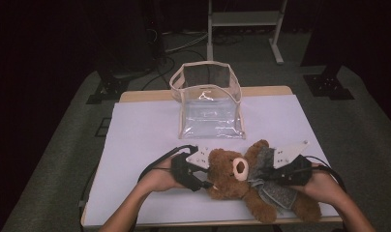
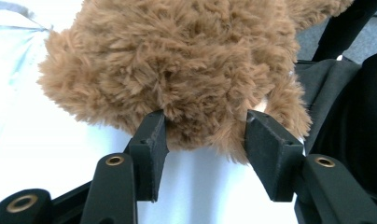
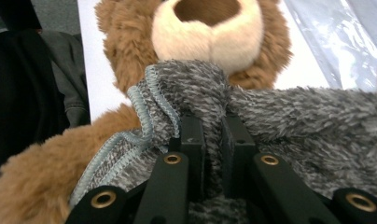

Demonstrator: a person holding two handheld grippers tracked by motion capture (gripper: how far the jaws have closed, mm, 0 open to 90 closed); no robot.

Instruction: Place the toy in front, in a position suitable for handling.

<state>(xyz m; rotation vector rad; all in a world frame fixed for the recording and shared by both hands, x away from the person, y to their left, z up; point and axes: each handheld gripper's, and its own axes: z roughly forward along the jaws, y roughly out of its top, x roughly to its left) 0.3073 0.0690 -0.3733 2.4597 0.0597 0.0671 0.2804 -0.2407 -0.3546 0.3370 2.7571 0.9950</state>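
White table (image 1: 135, 130): left gripper (image 2: 206, 133) clamps teddy bear's (image 1: 232, 176) head; right gripper (image 3: 212, 128) pinches its grey vest (image 3: 294, 121).

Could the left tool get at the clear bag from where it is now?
Probably not yet: the left tool has the teddy bear's head between its jaws, though bare table lies toward the clear bag.

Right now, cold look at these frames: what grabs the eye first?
The brown teddy bear lying at the near edge of the white table, flanked by both hands. The right gripper is pinched shut on the bear's grey fuzzy garment just under the muzzle, while the left gripper has its jaws set into the fur of the head from the other side. Behind the bear stands an open clear plastic bag with beige trim.
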